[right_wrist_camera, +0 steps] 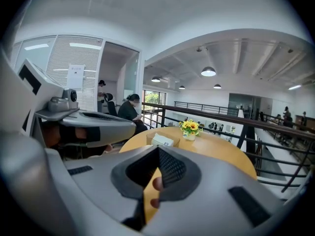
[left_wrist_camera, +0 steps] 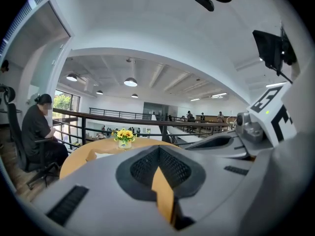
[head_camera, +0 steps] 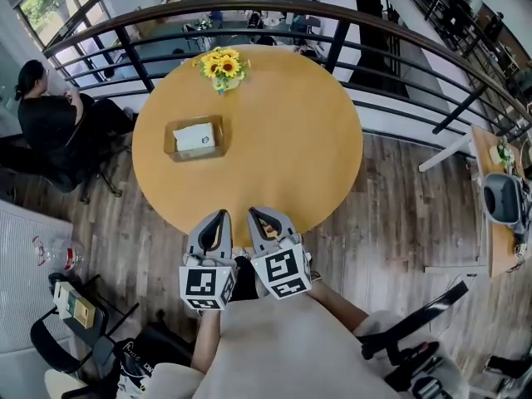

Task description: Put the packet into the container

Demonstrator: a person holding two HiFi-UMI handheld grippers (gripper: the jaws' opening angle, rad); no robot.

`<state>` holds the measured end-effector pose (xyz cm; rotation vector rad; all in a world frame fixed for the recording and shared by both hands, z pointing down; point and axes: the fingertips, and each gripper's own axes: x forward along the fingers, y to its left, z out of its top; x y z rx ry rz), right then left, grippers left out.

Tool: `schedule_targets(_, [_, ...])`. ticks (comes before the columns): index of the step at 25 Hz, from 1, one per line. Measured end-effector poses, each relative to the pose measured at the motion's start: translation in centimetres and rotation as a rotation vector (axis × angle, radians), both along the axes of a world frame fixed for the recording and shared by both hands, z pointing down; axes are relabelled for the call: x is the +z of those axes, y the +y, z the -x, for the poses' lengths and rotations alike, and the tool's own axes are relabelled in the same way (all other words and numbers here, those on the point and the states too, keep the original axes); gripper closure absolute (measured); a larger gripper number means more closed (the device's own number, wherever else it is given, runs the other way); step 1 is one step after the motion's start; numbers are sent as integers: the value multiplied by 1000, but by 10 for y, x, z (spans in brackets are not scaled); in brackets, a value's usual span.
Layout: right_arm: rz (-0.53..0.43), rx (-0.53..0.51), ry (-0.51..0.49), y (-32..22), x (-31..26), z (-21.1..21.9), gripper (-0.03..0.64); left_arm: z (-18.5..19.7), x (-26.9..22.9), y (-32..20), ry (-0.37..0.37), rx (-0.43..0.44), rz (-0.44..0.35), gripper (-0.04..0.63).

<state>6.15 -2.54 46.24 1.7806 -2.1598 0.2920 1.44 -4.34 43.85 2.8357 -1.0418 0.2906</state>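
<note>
- Two handheld grippers sit side by side over the near edge of the round wooden table (head_camera: 287, 144). We see the left gripper (head_camera: 221, 216) and the right gripper (head_camera: 254, 215) both aimed across the tabletop, with their tips close together but not touching.
- In the left gripper view we find its jaws pressed together with nothing between them.
- In the right gripper view we find the same: jaws closed tight and holding nothing.
- We spot the packet (head_camera: 194, 137), white and flat, lying inside the container (head_camera: 169, 140). The container is a shallow open wooden box on the left half of the table, well apart from both grippers.
- We read the packet's long axis as running left to right across the head view, parallel to the container's long side. Its right end is turned slightly toward the far edge of the table. We cannot tell which end is its top.
- We see a bunch of sunflowers (head_camera: 221, 65) standing upright at the table's far edge, beyond the container and just inside the curved railing (head_camera: 349, 23).
- We also see a person (head_camera: 46, 119) in black seated to the left, beyond the table.
</note>
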Motion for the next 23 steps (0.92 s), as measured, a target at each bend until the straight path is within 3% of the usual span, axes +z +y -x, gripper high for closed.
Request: schedule_targets(23, [-58,9,9,31,-5,16,615,13,-5,33,-8,15,-36,591])
